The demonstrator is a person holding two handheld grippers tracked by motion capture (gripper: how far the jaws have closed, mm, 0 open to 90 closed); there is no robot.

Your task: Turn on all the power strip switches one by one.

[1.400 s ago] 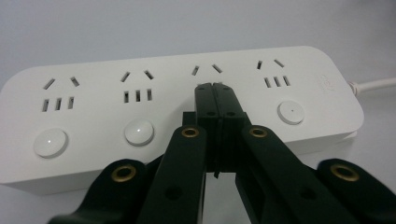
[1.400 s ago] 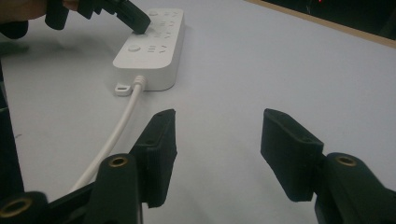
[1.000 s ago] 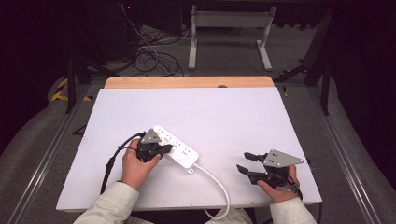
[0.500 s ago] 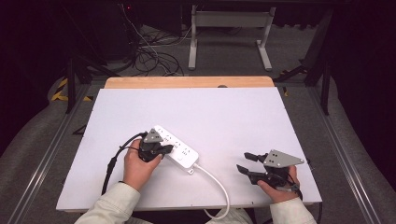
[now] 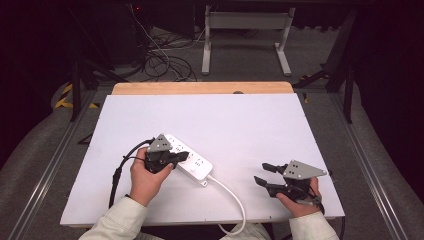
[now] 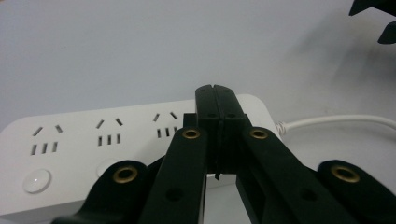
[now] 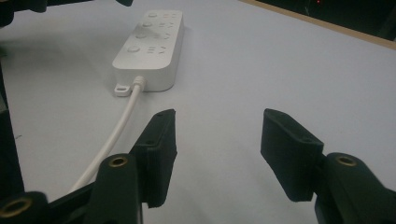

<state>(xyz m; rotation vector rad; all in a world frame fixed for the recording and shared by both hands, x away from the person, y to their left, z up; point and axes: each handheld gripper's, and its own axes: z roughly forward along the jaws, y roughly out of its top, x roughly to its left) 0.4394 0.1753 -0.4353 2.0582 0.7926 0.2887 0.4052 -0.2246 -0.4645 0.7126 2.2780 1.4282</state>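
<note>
Where the white power strip (image 5: 187,159) lies at the white board's (image 5: 240,120) near-left, no brand or lettering is legible. One strip, one white cord (image 5: 231,195), three round buttons countable in the left gripper view. Left gripper (image 5: 181,156): jaws together, empty, over the strip. Right gripper (image 5: 264,174): jaws apart, empty, well apart from the strip.

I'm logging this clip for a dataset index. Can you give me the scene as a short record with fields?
setting: white table top, seen from above
main item: white power strip lying flat, sockets and round buttons up
cable: white cord runs from the strip's end off the near table edge
left hand-held gripper: jaws shut, nothing between them, tips over the strip
right hand-held gripper: jaws open, empty, apart from the strip, pointed toward it
contact: cannot tell whether the left tips touch the strip
</note>
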